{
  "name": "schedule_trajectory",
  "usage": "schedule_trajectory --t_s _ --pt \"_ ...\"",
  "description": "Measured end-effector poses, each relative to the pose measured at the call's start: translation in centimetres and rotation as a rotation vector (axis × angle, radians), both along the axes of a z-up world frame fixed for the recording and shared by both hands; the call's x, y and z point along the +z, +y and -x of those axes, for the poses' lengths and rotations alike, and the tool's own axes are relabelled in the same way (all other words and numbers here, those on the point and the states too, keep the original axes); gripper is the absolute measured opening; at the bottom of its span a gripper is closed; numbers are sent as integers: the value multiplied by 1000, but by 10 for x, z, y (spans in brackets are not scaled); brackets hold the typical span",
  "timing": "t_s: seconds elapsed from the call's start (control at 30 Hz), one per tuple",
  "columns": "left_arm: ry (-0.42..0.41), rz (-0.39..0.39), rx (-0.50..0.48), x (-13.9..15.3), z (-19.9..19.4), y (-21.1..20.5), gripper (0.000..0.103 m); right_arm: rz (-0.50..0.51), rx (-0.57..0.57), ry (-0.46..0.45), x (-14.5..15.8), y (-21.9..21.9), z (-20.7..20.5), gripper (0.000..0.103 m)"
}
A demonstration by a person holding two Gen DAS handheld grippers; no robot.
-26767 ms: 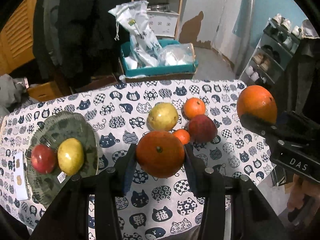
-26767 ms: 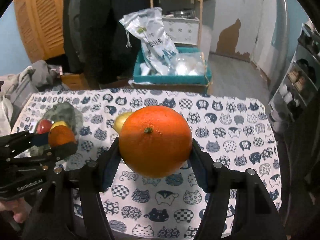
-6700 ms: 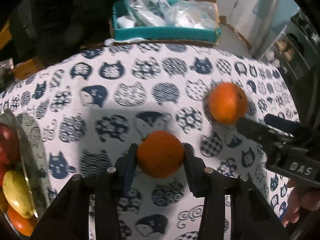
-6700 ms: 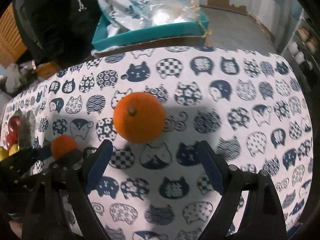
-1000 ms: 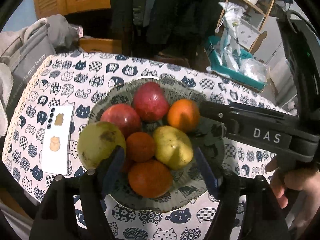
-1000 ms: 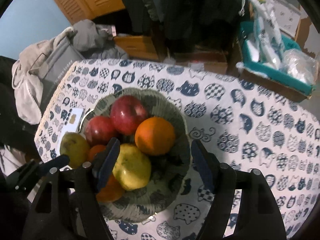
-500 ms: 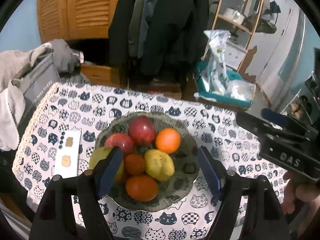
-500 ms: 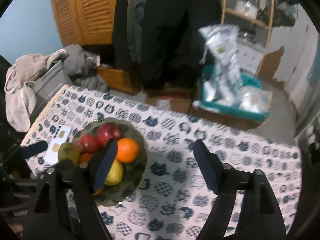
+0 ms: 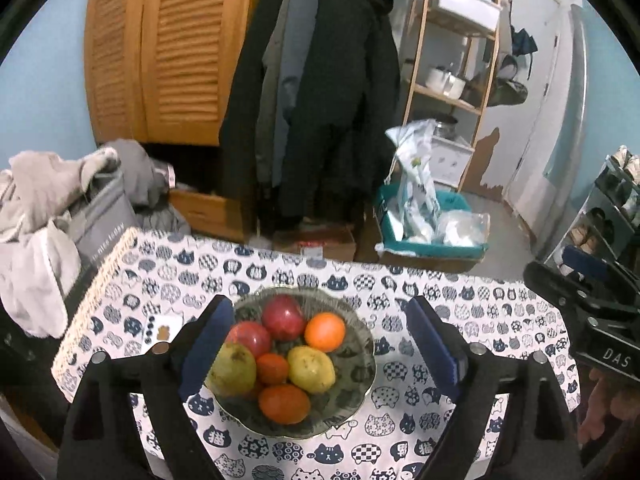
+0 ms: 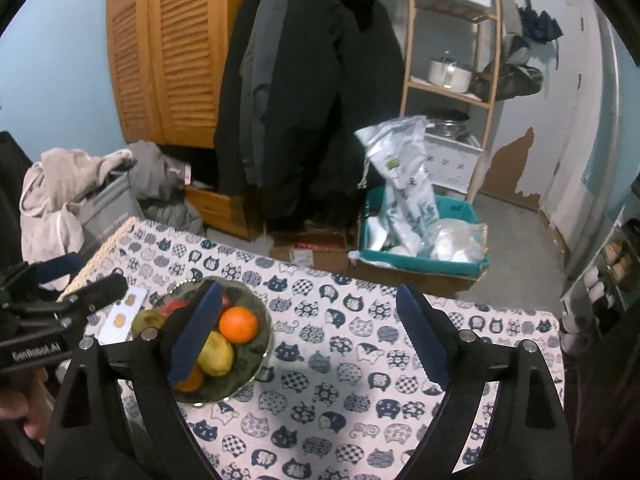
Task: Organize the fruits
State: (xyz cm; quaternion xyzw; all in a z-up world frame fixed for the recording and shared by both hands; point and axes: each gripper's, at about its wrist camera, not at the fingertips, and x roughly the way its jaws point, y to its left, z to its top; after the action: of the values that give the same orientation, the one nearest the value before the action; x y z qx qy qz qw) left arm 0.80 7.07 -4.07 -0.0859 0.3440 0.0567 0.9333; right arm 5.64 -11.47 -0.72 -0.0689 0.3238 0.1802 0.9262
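Both grippers empty, jaws opening: left gripper, right gripper; heaped fruit in scalloped green glass plate on cat-print tabletop; risk: orange tangerine near rim rolls off if plate bumped.

I see the right half of the table as bare cat-print cloth, open for a pass from the near and right edges. The left part is blocked by the full fruit plate, with a white phone just beside it on its left and the other handheld gripper crowding each view's outer edge. Beyond the far edge a teal box of plastic bags, a cardboard box, hanging dark coats and a grey bag with heaped clothes close off the back and far-left corner.
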Motion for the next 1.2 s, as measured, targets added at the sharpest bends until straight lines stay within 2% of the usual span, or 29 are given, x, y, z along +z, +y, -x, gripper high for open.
schedule_trajectory --t_s 0.17,0.4,0.7,1.2 --pt "-51 -22 1 19 10 -5 101 -26 -22 -29 14 -15 9 88" --pt "-114 -61 11 43 21 -12 102 -24 -48 -88 25 -26 22 88" --pt "-154 -57 27 57 26 -12 102 -25 -76 -155 36 -39 32 88" --pt "-190 -110 12 68 31 -24 102 -36 -88 -161 40 -45 30 88"
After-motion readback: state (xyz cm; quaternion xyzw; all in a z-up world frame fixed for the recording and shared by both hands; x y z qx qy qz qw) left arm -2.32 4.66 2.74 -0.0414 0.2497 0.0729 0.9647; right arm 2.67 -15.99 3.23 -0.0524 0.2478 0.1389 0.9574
